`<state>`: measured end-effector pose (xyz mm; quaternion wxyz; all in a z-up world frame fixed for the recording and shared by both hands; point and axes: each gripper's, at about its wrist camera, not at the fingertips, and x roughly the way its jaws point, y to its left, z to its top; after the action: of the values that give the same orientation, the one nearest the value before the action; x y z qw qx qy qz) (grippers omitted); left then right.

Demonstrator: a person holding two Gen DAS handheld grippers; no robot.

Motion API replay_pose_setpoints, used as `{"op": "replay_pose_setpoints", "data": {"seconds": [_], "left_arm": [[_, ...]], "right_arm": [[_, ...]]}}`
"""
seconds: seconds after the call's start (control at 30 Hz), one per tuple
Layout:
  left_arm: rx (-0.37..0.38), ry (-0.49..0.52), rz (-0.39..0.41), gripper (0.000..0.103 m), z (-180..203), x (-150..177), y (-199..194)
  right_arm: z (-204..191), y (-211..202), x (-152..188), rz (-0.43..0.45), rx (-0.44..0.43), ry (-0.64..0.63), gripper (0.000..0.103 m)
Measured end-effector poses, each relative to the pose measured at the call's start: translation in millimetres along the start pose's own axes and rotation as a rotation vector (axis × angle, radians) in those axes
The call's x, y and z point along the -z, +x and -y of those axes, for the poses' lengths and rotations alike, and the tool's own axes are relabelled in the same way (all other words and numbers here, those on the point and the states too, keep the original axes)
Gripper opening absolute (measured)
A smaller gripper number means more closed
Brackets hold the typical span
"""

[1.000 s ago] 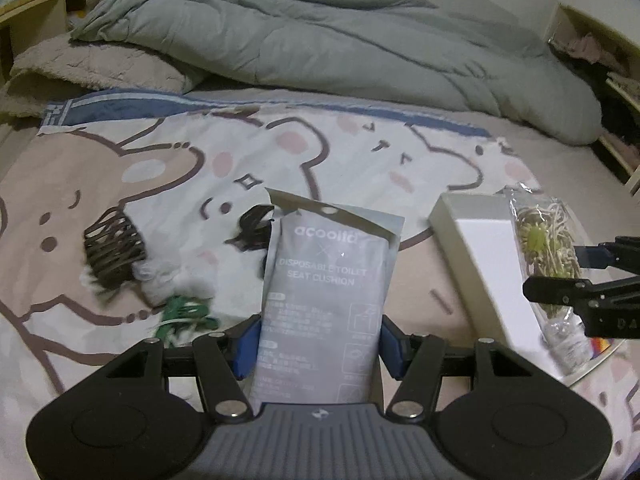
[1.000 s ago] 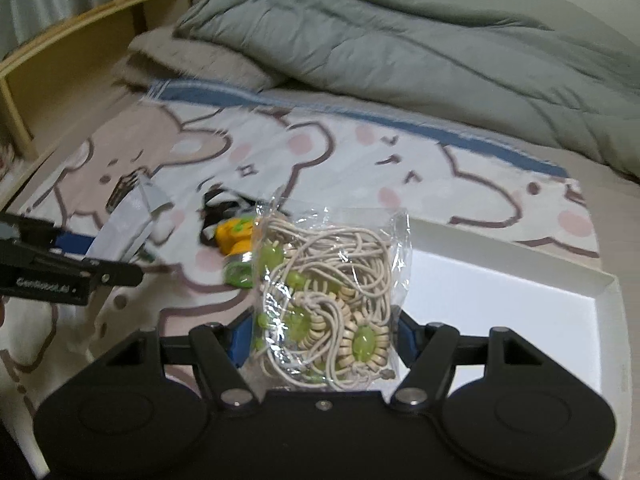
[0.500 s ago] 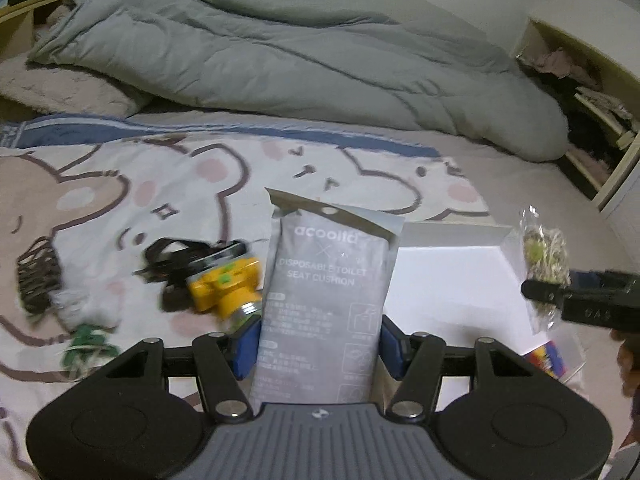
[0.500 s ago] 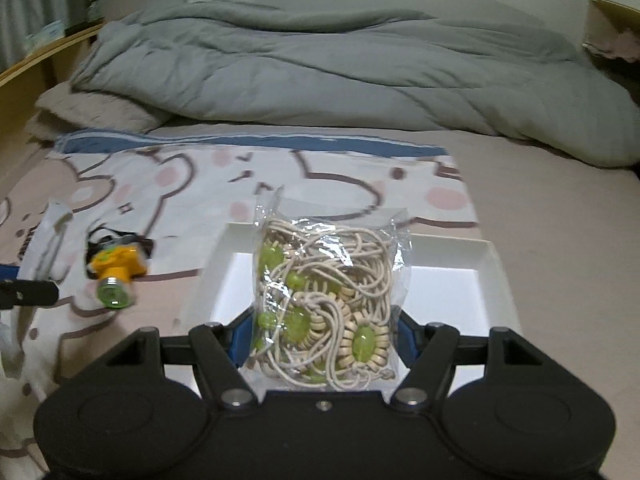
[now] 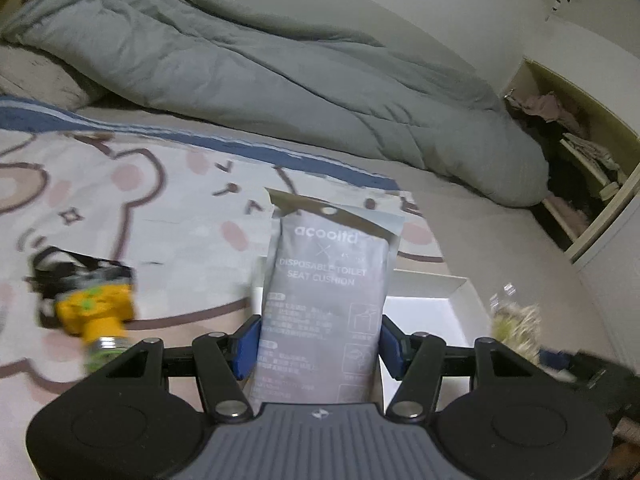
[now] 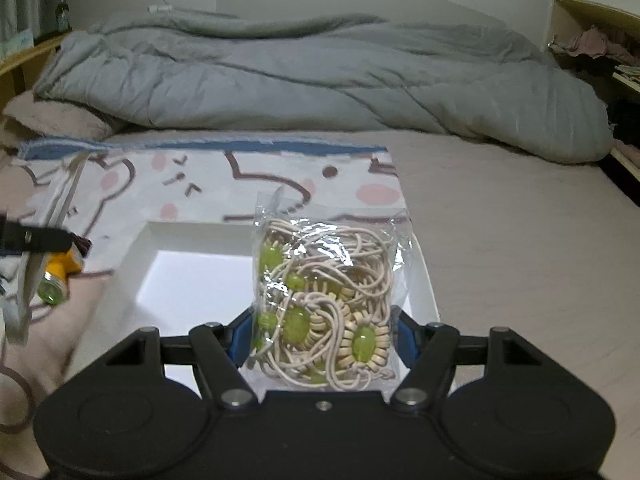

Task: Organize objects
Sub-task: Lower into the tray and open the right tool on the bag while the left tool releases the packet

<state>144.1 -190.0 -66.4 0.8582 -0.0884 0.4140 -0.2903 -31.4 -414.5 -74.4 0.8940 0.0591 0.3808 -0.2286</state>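
Observation:
My left gripper (image 5: 320,346) is shut on a grey packet marked "disposable toilet seat cushion" (image 5: 330,292), held upright above the near left part of a shallow white box (image 5: 430,312). My right gripper (image 6: 324,334) is shut on a clear bag of cream cord and green beads (image 6: 326,300), held over the same white box (image 6: 192,280). The bead bag shows blurred at the right of the left wrist view (image 5: 516,324). The grey packet shows edge-on at the left of the right wrist view (image 6: 44,248).
A yellow headlamp with black strap (image 5: 94,312) lies on the bear-print blanket (image 5: 140,200) left of the box. A grey duvet (image 6: 320,80) is heaped at the far side of the bed. Shelves with clothes (image 5: 576,152) stand at the right.
Both grippers have swung to the right with their loads. The white box has come in front of both, and the headlamp has slid to the left of both views.

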Motion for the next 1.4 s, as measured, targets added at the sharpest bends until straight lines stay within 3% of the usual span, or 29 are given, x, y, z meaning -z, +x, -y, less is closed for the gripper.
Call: {"op": "replay_pose_setpoints", "data": {"seconds": [0.33, 0.37, 0.47, 0.57, 0.77, 0.83, 0.9, 1.17, 1.4], "left_arm": [[0.067, -0.079, -0.06, 0.06, 29.0, 10.2, 56.2], [0.068, -0.091, -0.062, 0.06, 30.0, 11.8, 61.1], [0.064, -0.124, -0.074, 0.06, 32.2, 15.9, 76.6], [0.042, -0.128, -0.083, 0.061, 35.9, 19.8, 91.0], [0.02, -0.212, -0.143, 0.062, 36.5, 36.8, 117.3], [0.005, -0.22, -0.167, 0.075, 37.3, 40.1, 122.4], [-0.026, -0.21, -0.167, 0.078, 38.0, 43.4, 121.9], [-0.053, -0.166, -0.16, 0.078, 33.0, 42.1, 111.0], [-0.041, -0.158, -0.175, 0.078, 28.9, 43.7, 105.9]], "right_arm": [[8.8, 42.7, 12.5, -0.135, 0.028, -0.031, 0.069], [10.5, 45.3, 13.7, -0.144, 0.038, -0.029, 0.07], [15.2, 51.3, 18.7, -0.173, 0.079, -0.015, 0.086], [18.9, 50.1, 20.6, -0.187, 0.104, -0.016, 0.087], [28.7, 39.7, 21.6, -0.171, 0.088, 0.022, 0.086], [30.3, 37.0, 21.1, -0.161, 0.079, 0.035, 0.086], [31.9, 35.9, 18.7, -0.15, 0.072, 0.049, 0.085], [46.3, 32.6, 14.2, -0.132, 0.065, 0.171, 0.078], [46.2, 32.6, 12.4, -0.128, 0.074, 0.19, 0.076]]}}
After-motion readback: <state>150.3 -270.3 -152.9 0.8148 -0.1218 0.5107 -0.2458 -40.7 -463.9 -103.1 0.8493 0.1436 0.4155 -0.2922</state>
